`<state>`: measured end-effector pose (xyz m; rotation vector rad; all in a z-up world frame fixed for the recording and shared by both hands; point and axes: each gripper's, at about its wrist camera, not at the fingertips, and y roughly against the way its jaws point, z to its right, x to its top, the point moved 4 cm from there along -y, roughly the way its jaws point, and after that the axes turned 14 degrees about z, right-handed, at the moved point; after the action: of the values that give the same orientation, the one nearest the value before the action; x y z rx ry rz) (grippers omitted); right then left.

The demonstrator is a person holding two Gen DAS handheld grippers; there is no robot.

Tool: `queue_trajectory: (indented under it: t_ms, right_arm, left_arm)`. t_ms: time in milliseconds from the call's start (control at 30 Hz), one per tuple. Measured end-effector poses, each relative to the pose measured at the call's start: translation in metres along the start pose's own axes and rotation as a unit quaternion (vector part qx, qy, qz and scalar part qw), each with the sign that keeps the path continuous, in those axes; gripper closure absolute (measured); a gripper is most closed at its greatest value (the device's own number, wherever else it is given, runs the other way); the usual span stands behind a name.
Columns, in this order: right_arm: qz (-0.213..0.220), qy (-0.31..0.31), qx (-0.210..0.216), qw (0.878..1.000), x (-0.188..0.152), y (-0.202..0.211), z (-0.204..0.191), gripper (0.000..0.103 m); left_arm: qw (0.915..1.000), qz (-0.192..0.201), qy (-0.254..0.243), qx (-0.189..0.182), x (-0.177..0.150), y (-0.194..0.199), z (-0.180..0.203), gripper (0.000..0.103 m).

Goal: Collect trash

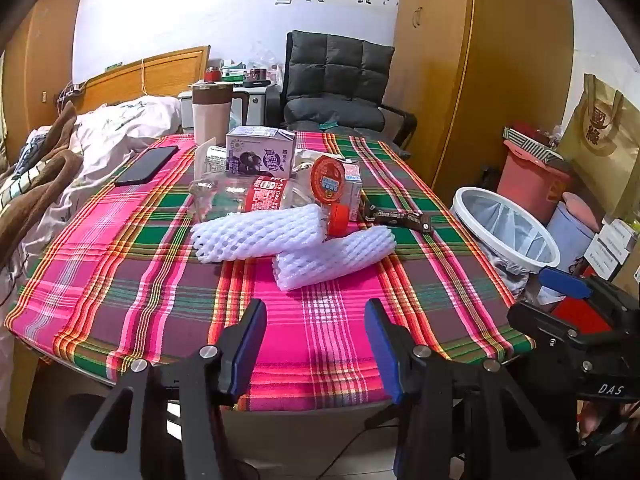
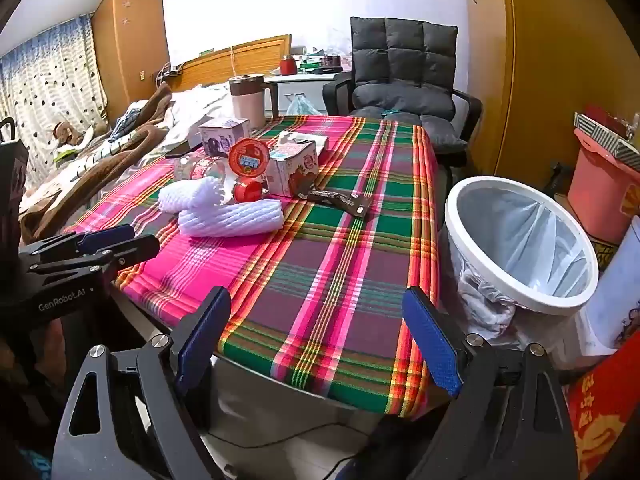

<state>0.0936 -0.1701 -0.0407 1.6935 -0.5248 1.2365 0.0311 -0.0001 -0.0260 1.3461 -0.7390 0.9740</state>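
Jaws of left gripper (image 1: 316,344) and right gripper (image 2: 318,338) wide apart, empty, above table (image 2: 332,292) edge.

Both views low, facing table (image 1: 120,280)

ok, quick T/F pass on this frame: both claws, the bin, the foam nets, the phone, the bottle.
1. Both claws are open and hold nothing. True: the left claw and right claw hang over the near edge of the table with jaws apart.
2. The white bin stands on the table. False: it sits beside the table's right edge, lined with a bag.
3. Two white foam nets lie on the cloth, nearest the claws. True.
4. The phone is inside the bin. False: it lies on the table's far left side.
5. The clear plastic bottle stands upright. False: it lies on its side behind the nets.
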Motion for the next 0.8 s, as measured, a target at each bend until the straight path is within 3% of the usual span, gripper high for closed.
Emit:
queue_trajectory:
  t_ms: [800]
  right_arm:
    - [0.006,0.002,-0.003,1.0,0.0034,0.0038,-0.0012,0.015]
  left_arm:
    - [0.9998,0.019,-0.002,0.005,0.0024,0.0076,-0.0002,0.052]
